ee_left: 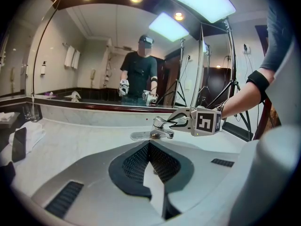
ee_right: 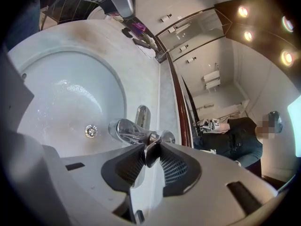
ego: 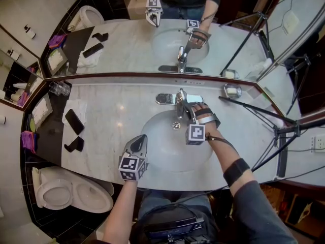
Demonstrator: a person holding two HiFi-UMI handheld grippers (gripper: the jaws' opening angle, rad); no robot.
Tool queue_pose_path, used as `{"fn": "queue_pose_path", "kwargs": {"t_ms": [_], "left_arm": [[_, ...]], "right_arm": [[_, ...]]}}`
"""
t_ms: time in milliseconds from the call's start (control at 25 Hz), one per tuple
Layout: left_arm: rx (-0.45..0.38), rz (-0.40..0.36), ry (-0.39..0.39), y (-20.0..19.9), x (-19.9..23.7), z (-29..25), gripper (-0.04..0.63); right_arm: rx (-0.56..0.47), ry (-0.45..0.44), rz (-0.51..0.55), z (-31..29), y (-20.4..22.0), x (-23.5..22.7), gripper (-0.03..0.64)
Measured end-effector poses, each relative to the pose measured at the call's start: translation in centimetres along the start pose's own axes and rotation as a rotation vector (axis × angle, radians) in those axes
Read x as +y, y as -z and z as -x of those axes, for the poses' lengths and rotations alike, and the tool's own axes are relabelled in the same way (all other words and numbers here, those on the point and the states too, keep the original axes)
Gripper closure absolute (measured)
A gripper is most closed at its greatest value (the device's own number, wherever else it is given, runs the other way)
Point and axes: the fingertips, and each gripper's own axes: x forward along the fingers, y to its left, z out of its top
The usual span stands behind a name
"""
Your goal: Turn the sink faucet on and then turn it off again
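Now our chrome single-lever faucet (ego: 167,99) stands at the back rim of the white oval sink basin (ego: 157,133), below the mirror. Our right gripper (ego: 183,105) pinches its lever (ee_right: 149,150) between narrowed jaws. Our left gripper (ego: 140,139) hovers closed and empty over the basin's near edge.

The pale marble counter (ego: 111,111) runs across the middle of the head view, under the mirror. A white oval basin (ego: 152,131) is sunk in its centre, and the chrome faucet (ego: 179,99) stands just behind it. Right of the faucet sits a small soap dish (ego: 232,90). At the left lie a white cloth (ego: 67,110) with a black phone (ego: 74,121) partly on it and a second black object (ego: 74,145) below. Clear glasses (ego: 60,88) stand in the upper left corner.
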Motion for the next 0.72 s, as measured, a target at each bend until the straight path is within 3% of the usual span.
{"fn": "queue_pose_path", "kwargs": {"t_ms": [360, 720], "left_arm": [[0.002, -0.005, -0.001, 0.0, -0.2, 0.6, 0.607], [-0.014, -0.033, -0.002, -1.0, -0.3, 2.6, 0.607]], "right_arm": [[0.01, -0.003, -0.018, 0.0, -0.1, -0.1, 0.518], [0.041, -0.025, -0.169, 3.1, -0.1, 0.6, 0.506]]}}
